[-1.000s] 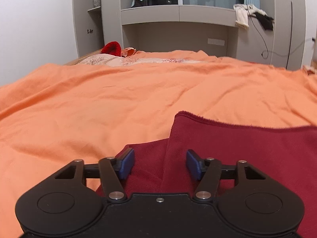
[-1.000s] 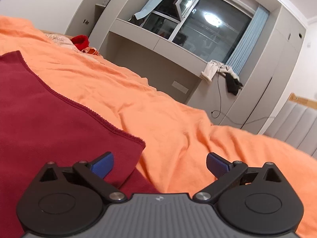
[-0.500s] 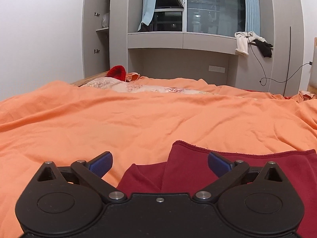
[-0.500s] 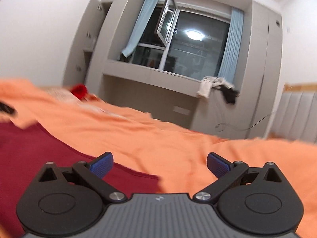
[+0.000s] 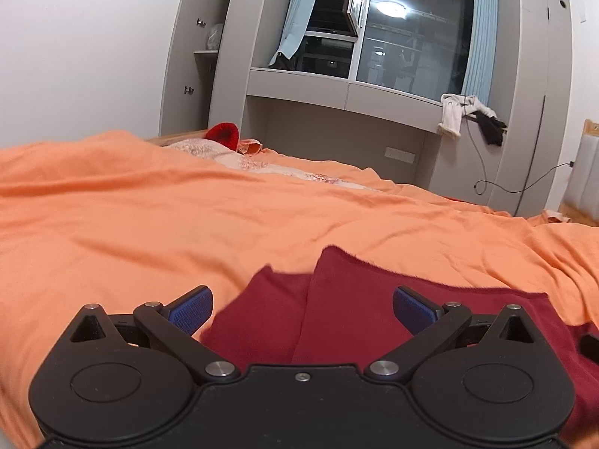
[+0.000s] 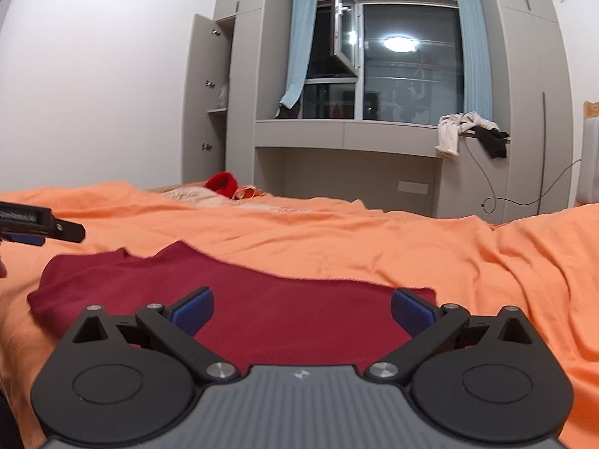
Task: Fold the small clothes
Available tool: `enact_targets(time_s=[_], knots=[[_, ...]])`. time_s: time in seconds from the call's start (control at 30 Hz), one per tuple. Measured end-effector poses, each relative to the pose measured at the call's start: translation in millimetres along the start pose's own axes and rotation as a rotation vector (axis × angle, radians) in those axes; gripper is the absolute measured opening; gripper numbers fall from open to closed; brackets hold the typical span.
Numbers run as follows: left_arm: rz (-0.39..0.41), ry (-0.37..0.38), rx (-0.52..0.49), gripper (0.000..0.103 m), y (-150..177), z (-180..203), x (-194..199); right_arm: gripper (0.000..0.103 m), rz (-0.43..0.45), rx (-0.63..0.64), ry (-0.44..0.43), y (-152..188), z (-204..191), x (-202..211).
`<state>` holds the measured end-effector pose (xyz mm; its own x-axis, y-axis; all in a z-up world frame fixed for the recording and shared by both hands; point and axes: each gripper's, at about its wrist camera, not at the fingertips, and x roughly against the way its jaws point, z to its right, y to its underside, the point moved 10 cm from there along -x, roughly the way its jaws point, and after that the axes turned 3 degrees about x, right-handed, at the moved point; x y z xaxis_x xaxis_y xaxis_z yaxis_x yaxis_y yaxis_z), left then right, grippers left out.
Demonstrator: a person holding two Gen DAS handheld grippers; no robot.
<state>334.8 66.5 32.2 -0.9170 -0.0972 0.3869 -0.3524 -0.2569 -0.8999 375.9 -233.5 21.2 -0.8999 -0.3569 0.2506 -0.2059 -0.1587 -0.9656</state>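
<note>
A dark red garment [image 6: 239,299] lies folded flat on the orange bed cover [image 6: 411,247], near the cameras and a little left of the bed's middle. Seen from the right wrist, its far edge runs as a long slanting line from a raised corner at the far left down to a corner at the near right, just beside the right blue pad. Its left side ends in a rounded flap lying on the cover. The right tool [image 6: 301,308] hangs above the near part of the cloth, its jaws spread wide and gripping nothing. The left tool [image 5: 301,308] is likewise wide apart and empty; in its own view the garment's [image 5: 374,307] upper layer shows a straight folded edge running between the pads, with a lower flap sticking out to the left. In the right wrist view the left tool [image 6: 41,226] shows at the far left edge, above the cover and apart from the cloth. Bare orange cover spreads wide to the left, right and far side, wrinkled toward the right. A red item [image 6: 222,183] lies at the bed's far end.
</note>
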Motion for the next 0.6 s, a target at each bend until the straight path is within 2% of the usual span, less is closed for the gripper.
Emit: enact_targets(time_s=[0.1,0.2,0.33,0.6], knots=[[0.009,0.009,0.013,0.102,9.7,-10.0,18.3,0.103,-0.005,0.014,-0.008,2.9,-8.0,-0.6],[-0.027,0.046,0.045,0.102,24.3,-17.4,31.6,0.103,-0.014,0.029,-0.015,7.5,-20.7,-0.6],[-0.096,0.127,0.107,0.102,45.4,-19.9,45.3,0.103,-0.026,0.049,-0.017,12.3,-27.5,-1.7],[-0.238,0.312,0.149,0.102,79.3,-1.0,49.0,0.103,-0.046,0.051,-0.011,19.5,-28.4,-5.4]])
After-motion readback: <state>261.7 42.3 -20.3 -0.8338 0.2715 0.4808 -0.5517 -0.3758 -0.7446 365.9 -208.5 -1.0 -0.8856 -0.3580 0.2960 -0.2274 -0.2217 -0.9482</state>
